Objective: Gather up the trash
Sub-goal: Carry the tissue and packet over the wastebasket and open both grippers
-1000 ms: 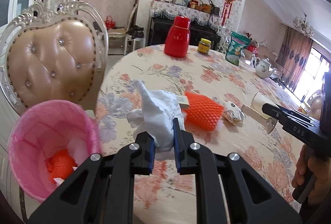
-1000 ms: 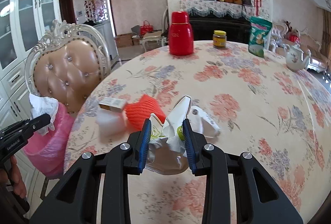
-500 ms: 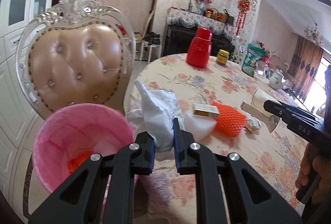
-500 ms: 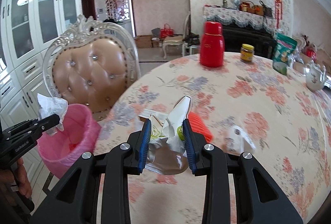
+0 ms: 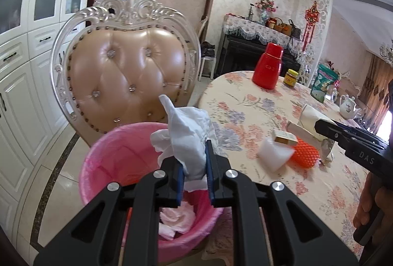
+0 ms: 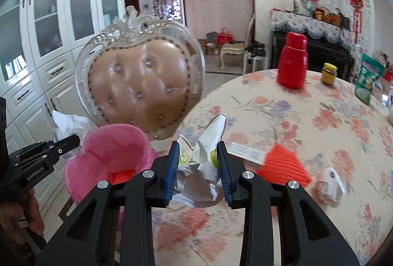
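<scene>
My left gripper (image 5: 194,162) is shut on a crumpled white tissue (image 5: 189,133) and holds it over the pink-lined trash bin (image 5: 118,155), which holds tissue and orange foam net. My right gripper (image 6: 196,162) is shut on a crumpled white and silver wrapper (image 6: 206,150) above the table edge, right of the bin (image 6: 108,150). On the table lie an orange foam net (image 5: 304,153), a small box (image 5: 286,137), a white foam piece (image 5: 273,154) and a crumpled packet (image 6: 330,183).
A tufted chair (image 5: 127,79) stands behind the bin. The floral round table (image 5: 258,113) carries a red thermos (image 5: 269,69), a jar (image 5: 291,78), a green bag (image 5: 324,82) and a teapot (image 5: 350,107). White cabinets (image 5: 22,69) line the left.
Both grippers moved left off the table toward the bin. The tissue now hangs over the bin's opening. The wrapper has come to the table edge.
</scene>
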Available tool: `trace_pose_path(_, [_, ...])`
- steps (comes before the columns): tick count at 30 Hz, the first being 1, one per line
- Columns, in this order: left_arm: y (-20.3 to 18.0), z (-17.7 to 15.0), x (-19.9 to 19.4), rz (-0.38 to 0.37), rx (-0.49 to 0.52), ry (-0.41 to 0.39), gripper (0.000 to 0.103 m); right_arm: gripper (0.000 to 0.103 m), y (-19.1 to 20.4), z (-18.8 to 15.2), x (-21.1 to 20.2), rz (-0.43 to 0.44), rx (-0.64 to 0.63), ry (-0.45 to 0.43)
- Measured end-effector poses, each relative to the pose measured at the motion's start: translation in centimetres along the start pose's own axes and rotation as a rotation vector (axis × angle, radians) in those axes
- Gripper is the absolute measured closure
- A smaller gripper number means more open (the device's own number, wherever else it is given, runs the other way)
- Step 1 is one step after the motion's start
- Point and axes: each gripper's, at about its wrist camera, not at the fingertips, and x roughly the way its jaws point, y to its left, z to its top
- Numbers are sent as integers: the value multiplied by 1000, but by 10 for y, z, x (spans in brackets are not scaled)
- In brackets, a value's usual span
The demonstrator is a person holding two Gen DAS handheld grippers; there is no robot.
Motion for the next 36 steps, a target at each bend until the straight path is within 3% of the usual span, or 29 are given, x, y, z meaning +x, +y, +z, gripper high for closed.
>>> trace_pose_path(18, [59, 2, -7, 68, -47, 4, 88, 72, 105, 6, 57, 146, -119, 67])
trace_pose_path(32, [73, 3, 1, 52, -65, 24, 88, 71, 136, 3, 84, 191, -159, 120])
trace_pose_path(35, [75, 3, 2, 45, -73, 26, 83, 70, 138, 3, 88, 187, -166, 124])
trace_pose_path(36, [76, 4, 3, 41, -80, 26, 74, 69, 138, 3, 90, 190, -165, 129])
